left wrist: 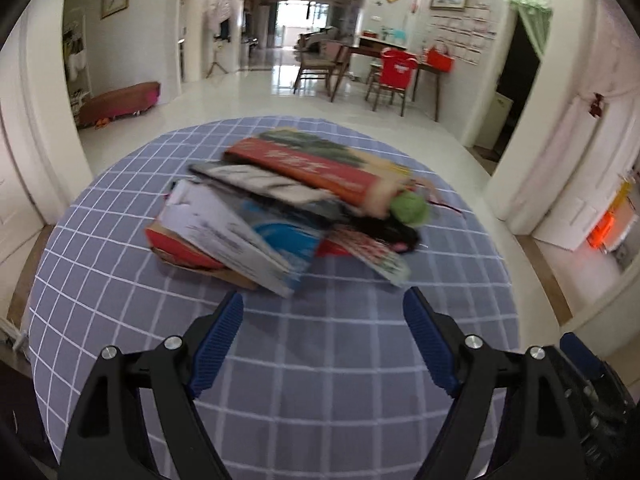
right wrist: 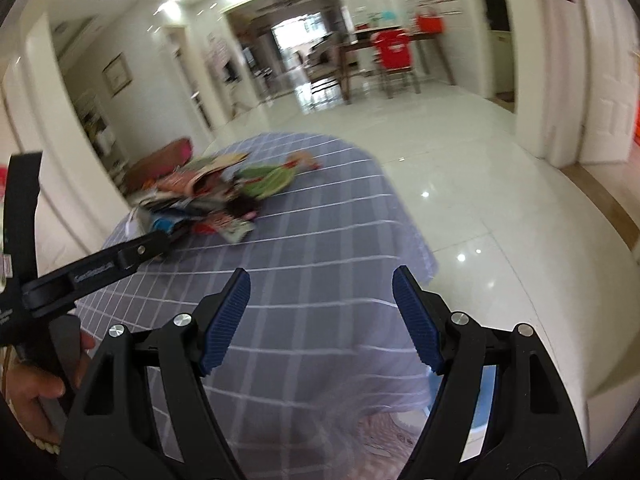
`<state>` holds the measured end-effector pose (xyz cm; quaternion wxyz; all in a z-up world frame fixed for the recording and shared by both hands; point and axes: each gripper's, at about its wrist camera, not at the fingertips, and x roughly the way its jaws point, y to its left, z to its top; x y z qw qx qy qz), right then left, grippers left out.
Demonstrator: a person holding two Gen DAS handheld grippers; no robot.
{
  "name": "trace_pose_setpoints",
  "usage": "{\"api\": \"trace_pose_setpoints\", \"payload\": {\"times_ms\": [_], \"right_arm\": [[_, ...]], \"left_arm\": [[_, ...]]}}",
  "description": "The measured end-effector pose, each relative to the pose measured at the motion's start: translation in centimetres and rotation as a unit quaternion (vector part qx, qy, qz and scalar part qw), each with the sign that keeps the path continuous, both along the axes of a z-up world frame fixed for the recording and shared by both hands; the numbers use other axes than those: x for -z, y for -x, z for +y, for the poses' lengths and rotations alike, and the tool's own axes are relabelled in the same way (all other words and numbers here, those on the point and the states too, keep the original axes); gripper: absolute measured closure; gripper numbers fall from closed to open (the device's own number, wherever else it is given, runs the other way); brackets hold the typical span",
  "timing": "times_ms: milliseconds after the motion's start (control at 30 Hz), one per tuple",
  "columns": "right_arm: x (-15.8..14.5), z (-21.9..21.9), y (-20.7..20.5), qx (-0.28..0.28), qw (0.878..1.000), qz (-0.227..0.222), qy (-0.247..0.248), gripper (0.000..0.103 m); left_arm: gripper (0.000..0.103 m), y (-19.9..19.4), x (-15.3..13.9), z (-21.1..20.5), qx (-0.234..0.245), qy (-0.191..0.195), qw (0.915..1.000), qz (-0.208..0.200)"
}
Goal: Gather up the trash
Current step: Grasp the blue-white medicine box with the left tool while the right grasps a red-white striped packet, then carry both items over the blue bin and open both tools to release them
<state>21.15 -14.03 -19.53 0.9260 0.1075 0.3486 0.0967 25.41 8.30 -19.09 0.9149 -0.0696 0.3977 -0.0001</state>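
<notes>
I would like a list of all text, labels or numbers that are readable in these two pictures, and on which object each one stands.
None can be read with certainty.
Red box on top of the pile: white characters, too blurred to read.
White carton: dark print, blurred.
Left gripper's black arm, seen in the right wrist view: small white lettering, too blurred.
Wall papers behind the dining table: too small.

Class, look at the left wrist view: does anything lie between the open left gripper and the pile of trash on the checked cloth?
Nothing visible does. Only bare checked cloth lies between the left gripper and the pile of trash; its jaws stand open and empty.
</notes>
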Motion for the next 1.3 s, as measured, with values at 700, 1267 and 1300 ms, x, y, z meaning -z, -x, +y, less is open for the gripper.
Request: {"api": "trace_pose_setpoints", "payload": {"times_ms": [700, 1267, 1300], "right_arm": [[3.5, 11.5, -12.4, -0.112, 0.986, 0.069, 0.100, 0.052], [1.2, 8.9, -7.1, -0.125, 0.990, 0.057, 0.021, 0.085], [0.9, 8.7, -6.7, -0.123, 0.991, 0.053, 0.015, 0.085]], "left_arm": [[0.073, -4.8, 2.6, 6.4, 0.002, 0.013, 0.9993, 0.036], [0.098, 1.4, 0.6, 7.1, -0.008, 0.063, 0.9978, 0.020], [0.098, 2.0, 0.2, 7.1, -0.010, 0.062, 0.9979, 0.016]]}}
